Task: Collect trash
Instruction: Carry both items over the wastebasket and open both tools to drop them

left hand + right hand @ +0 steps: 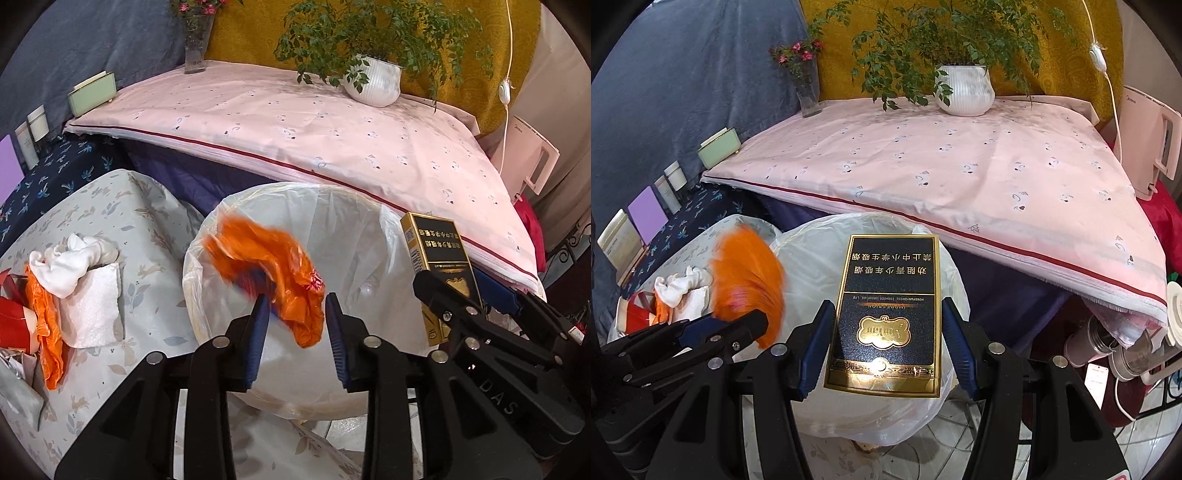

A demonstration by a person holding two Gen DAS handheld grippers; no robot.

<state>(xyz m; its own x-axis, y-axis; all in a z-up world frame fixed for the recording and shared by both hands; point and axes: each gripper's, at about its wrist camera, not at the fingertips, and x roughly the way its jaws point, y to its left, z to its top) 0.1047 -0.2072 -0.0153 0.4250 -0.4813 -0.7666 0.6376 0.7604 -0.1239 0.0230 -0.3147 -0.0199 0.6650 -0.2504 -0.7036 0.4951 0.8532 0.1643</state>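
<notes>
Left gripper (295,314): fingers set apart, nothing clamped. An orange plastic wrapper (273,269) is seen blurred between and just beyond the tips, over the mouth of the lined bin (207,302); whether a fold still touches the left pad cannot be told.

Right gripper (886,332): a black and gold cigarette box (886,314) is held across its width, upright, print inverted, above the bin's near right side. Whether the pads press firmly cannot be told; the box is taken as gripped.

Handling, judged: the wrapper is light, limp and slippery, best pinched at a bunched fold. The box is light, stiff card, likely crushable, glossy faces; hold across the narrow sides is suitable.

More trash is noted on the low printed surface to the left: white crumpled tissue (79,271), a flat paper towel (96,310), a second orange wrapper (48,332), a red carton (13,325).

Far side: potted plant (375,83) and flower vase (195,48) on a pink cloth, well apart. The two grippers are close over the bin; crowding is the likely obstruction.
</notes>
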